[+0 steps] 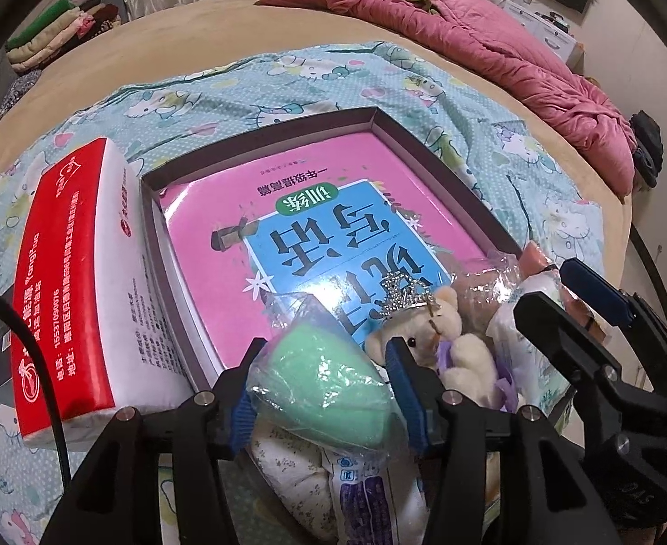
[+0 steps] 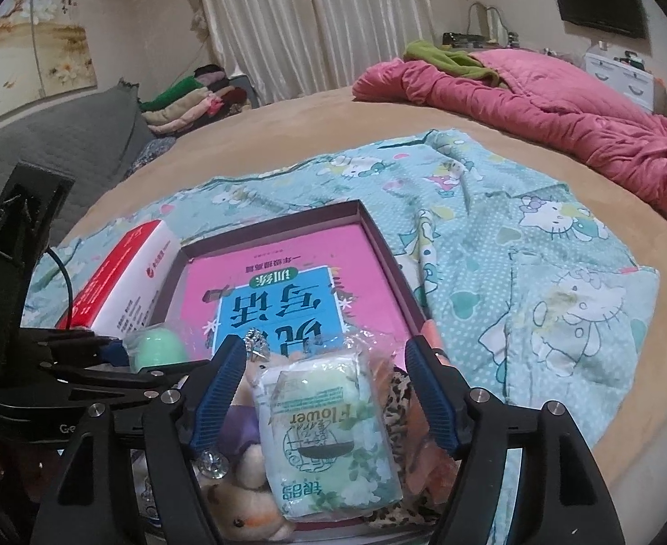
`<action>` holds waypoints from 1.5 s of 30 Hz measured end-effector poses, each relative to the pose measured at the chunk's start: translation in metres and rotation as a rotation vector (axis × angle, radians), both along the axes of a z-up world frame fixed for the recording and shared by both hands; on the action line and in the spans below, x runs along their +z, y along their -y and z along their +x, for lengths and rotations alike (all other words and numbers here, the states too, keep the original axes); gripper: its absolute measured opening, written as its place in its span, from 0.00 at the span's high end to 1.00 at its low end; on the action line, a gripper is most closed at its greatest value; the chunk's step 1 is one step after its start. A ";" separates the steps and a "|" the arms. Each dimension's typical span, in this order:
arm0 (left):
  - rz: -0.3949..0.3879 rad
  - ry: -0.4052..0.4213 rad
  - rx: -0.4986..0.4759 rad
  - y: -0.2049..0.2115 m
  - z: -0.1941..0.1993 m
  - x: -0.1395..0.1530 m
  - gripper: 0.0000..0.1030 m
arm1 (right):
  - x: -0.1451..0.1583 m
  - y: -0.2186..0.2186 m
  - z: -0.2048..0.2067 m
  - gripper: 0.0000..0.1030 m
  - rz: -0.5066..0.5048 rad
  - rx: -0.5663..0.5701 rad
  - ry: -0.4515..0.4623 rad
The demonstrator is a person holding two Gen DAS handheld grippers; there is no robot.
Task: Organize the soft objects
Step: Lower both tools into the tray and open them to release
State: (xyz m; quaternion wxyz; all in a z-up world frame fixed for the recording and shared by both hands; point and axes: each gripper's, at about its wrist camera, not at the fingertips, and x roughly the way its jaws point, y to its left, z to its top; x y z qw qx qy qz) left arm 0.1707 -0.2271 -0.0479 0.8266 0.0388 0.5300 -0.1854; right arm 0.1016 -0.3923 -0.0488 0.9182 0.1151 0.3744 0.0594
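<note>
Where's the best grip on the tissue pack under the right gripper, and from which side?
Take the tissue pack across its narrow width, mid-body, coming from above. It lies flat, long axis pointing away, both long sides exposed. The right gripper already straddles it, pads off the wrapper. Soft, so close gently.

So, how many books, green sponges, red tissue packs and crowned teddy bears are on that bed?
Book: 1
Green sponge: 1
Red tissue pack: 1
Crowned teddy bear: 1
Total: 4
</note>
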 end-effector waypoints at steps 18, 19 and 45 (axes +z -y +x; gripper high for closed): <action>-0.008 0.037 0.017 -0.001 0.000 0.010 0.36 | 0.000 0.008 -0.002 0.27 0.006 -0.030 0.005; -0.012 0.037 0.021 -0.003 0.000 0.010 0.36 | 0.000 0.009 -0.002 0.27 0.005 -0.035 0.006; 0.008 0.124 0.075 -0.029 -0.031 0.043 0.21 | 0.015 0.000 -0.014 0.20 -0.030 -0.083 0.014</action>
